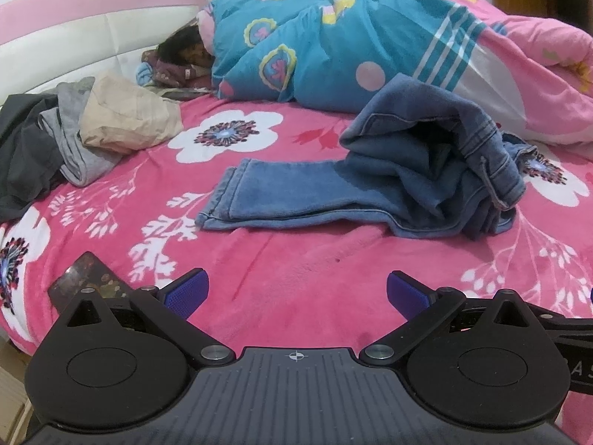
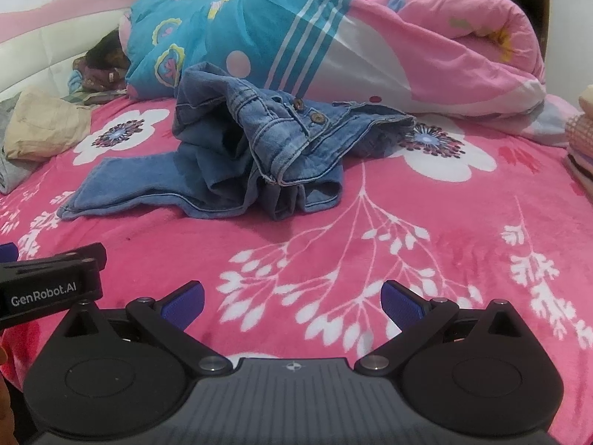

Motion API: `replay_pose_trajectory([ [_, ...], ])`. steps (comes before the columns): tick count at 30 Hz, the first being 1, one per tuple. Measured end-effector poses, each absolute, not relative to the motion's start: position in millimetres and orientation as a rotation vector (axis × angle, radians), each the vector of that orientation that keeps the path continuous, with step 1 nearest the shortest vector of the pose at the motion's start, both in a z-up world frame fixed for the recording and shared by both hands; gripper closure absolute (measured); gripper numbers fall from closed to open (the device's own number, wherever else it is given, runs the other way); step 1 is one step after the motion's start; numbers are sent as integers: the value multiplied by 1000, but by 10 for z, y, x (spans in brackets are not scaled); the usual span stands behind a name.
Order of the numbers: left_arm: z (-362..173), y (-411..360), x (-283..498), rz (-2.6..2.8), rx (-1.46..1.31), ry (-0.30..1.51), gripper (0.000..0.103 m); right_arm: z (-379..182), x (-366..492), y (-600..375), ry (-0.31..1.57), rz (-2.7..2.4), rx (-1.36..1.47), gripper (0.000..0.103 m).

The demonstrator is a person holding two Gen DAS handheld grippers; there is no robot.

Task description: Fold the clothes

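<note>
A pair of blue jeans (image 1: 370, 185) lies crumpled on the pink flowered bed cover (image 1: 296, 259), one leg stretched flat to the left, the waist bunched up at the right. In the right wrist view the jeans (image 2: 229, 163) show their buttoned waistband on top. My left gripper (image 1: 296, 293) is open and empty, low over the bed, short of the jeans. My right gripper (image 2: 292, 300) is open and empty too, also short of the jeans. The left gripper's body (image 2: 48, 285) shows at the left edge of the right wrist view.
A heap of beige, grey and dark clothes (image 1: 92, 126) lies at the back left. A person sleeps under a blue and pink quilt (image 1: 333, 44) along the back. A dark phone (image 1: 85, 278) lies near the left fingers. Folded fabrics (image 2: 582, 148) sit at the right edge.
</note>
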State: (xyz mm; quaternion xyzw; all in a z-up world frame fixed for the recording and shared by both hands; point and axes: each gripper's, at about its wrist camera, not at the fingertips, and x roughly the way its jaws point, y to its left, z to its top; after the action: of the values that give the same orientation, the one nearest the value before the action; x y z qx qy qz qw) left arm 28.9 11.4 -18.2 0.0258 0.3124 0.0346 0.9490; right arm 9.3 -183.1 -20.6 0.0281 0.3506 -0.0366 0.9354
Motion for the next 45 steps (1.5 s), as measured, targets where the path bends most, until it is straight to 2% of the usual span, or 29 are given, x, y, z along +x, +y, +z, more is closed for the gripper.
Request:
replay_pose_trajectory([
  [11, -223, 144, 528, -41, -31, 605, 0, -236, 273, -2018, 695, -77, 90, 0],
  [18, -246, 43, 696, -154, -65, 538, 0, -213, 342, -2535, 567, -55, 193, 0],
  [21, -232, -33, 764, -234, -82, 495, 0, -168, 428, -2783, 504, -50, 239, 0],
  [27, -156, -220, 812, -348, -36, 356, 0, -101, 779, -3141, 496, 84, 381, 1],
  [34, -79, -456, 789, -490, 84, 218, 1, -196, 1324, -3408, 548, 201, 644, 14],
  [40, -130, -591, 910, -570, 42, 303, 11, -181, 1812, -3787, 489, 54, 687, 19],
  [42, -182, -631, 965, -580, 19, 346, 25, -125, 1992, -3912, 461, 0, 642, 18],
  [45, -269, -681, 1065, -584, -30, 409, 33, -63, 2279, -4052, 447, -59, 566, 17],
])
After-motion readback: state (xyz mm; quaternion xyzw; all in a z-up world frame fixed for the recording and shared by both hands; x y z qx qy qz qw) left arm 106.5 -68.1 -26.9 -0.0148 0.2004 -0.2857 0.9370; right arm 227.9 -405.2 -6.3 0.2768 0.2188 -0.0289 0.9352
